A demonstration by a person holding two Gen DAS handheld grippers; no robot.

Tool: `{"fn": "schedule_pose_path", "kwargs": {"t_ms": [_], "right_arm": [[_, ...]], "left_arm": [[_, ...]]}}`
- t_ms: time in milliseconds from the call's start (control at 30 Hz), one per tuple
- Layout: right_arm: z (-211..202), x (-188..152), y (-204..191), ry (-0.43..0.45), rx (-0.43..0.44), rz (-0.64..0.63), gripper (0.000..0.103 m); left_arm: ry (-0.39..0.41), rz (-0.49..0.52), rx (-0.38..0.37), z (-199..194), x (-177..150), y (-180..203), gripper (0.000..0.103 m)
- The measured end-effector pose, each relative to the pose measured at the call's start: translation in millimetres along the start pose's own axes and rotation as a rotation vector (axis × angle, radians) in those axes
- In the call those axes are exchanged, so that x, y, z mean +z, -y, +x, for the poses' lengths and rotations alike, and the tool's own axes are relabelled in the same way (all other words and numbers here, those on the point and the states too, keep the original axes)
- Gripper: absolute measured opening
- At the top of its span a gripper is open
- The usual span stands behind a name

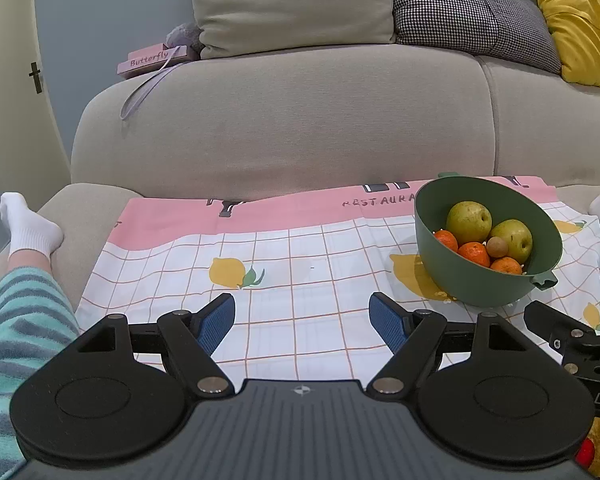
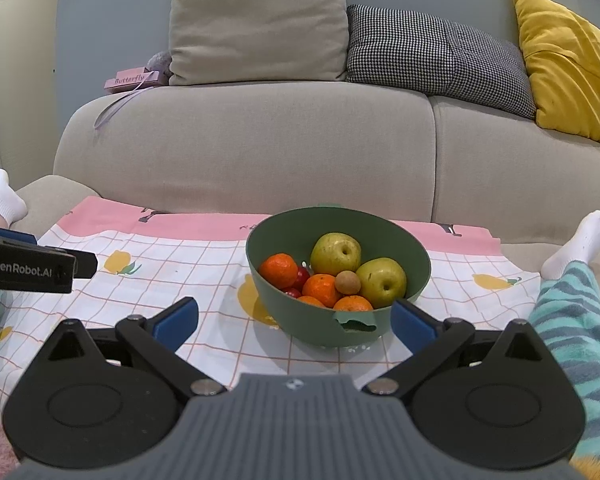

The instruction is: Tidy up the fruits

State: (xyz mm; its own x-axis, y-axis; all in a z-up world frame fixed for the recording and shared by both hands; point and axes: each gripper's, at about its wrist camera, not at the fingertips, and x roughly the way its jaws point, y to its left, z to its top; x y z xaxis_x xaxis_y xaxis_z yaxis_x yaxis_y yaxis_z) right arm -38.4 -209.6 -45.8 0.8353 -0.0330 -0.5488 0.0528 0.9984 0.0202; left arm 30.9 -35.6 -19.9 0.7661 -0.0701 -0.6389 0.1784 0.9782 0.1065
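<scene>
Left wrist view: the left gripper [image 1: 302, 318] hangs over the checked cloth [image 1: 172, 264] with its blue-padded jaws spread wide and nothing between them. The green bowl [image 1: 452, 276] stands on the cloth ahead and to the right, well apart from the jaws; it holds two yellow-green pears [image 1: 469, 222], several oranges [image 1: 474, 254] and one small brown fruit [image 1: 497, 246]. Part of the right gripper shows at the right edge. A beige sofa [image 1: 284, 120] rises behind the cloth. Right wrist view: the right gripper [image 2: 296, 318] also has its jaws wide apart, gripping nothing. The bowl [image 2: 316, 324] sits just beyond them, roughly centred, with its near handle tab [image 2: 358, 322] between the pads, though contact cannot be determined from this angle. Dark red items [image 2: 300, 276], possibly small fruits, lie low among the oranges [image 2: 278, 270]. The left gripper's body [image 2: 28, 270] shows at the left edge.
</scene>
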Motion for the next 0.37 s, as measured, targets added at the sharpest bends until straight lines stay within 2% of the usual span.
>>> {"fn": "schedule_pose_path", "kwargs": {"t_ms": [367], "right_arm": [[2.2, -1.3, 0.0, -0.006, -0.001, -0.003, 0.099]], "left_arm": [[0.000, -0.014, -0.007, 0.7, 0.2, -3.0, 0.090]]}}
